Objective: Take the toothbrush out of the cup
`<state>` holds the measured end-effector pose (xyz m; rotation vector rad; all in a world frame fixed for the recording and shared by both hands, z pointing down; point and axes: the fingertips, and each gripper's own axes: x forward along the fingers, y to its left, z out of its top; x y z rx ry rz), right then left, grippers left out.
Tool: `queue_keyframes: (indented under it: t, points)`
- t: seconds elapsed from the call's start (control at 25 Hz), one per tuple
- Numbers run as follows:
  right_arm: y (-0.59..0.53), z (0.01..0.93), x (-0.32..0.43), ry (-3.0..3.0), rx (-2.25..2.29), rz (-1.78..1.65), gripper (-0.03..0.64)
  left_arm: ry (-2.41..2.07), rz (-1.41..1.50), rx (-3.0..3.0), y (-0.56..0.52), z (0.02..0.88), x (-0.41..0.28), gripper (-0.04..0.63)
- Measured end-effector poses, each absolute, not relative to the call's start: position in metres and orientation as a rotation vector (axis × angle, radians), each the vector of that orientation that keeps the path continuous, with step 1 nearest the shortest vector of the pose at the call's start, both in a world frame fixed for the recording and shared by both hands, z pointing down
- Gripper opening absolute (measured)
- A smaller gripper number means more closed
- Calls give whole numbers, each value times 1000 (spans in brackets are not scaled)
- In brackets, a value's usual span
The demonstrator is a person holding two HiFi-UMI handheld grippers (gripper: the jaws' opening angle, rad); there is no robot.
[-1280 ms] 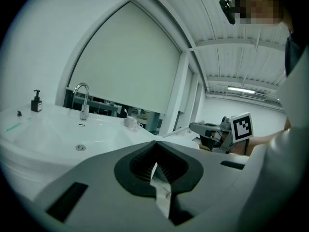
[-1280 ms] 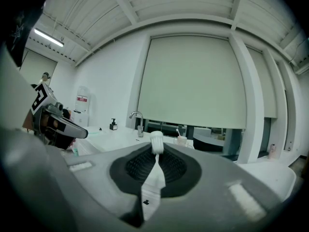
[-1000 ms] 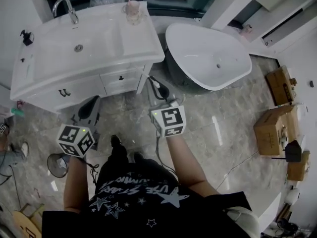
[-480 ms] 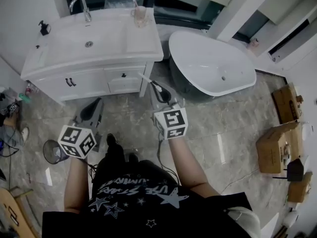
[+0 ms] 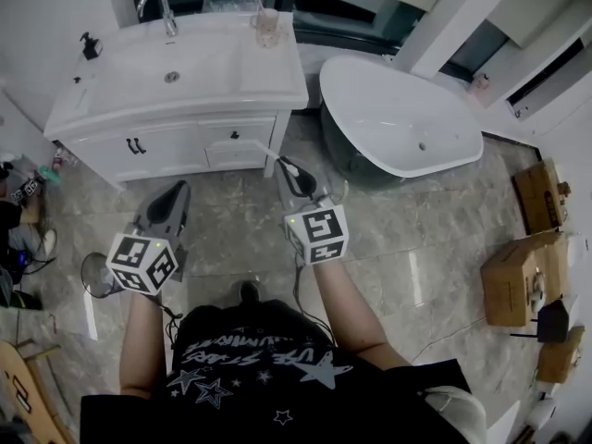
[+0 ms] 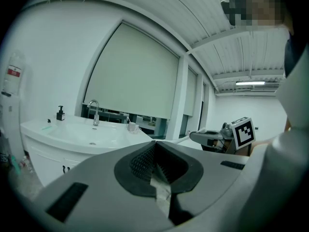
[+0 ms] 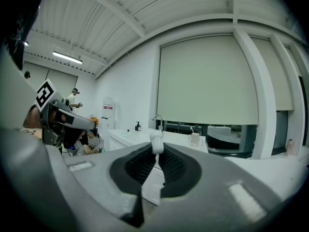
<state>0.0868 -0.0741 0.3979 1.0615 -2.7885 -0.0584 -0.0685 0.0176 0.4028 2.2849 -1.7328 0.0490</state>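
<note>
My right gripper is shut on a white toothbrush. The brush sticks out past the tips over the floor in front of the vanity. In the right gripper view its bristled head stands up between the closed jaws. The pinkish cup stands on the back right of the vanity top, far from both grippers, with another brush stem in it. The cup also appears in the right gripper view and in the left gripper view. My left gripper hangs over the floor, shut and holding nothing.
The white vanity has a basin, a faucet and a dark soap bottle. A white bathtub stands to its right. Cardboard boxes lie at the right, and a small fan sits on the tiled floor at the left.
The vanity and tub have shifted a little right and down in the head view. Both grippers keep their pose, and the right one still grips the toothbrush.
</note>
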Motion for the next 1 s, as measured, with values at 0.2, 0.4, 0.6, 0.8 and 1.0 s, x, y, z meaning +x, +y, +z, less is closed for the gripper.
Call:
queue_keyframes:
  t: [0.2,0.4,0.6,0.8,1.0]
  points:
    - [-58,404,78,-2756,1061,-84,17,-1706,42,2293,35,408,-74,8]
    - [-24,401,58,-2741,1059,-96,17,-1671,38,2309,64,409,-85,8]
    - [12,398,35,-2720,1080,-101,17,-1644,24,2328,97,408,-106,8]
    - [56,398,27,-2696,1104,-108,17,-1622,9,2344,137,406,-119,8]
    - [96,398,14,-2678,1133,-110,17,-1601,14,2362,175,405,-136,8]
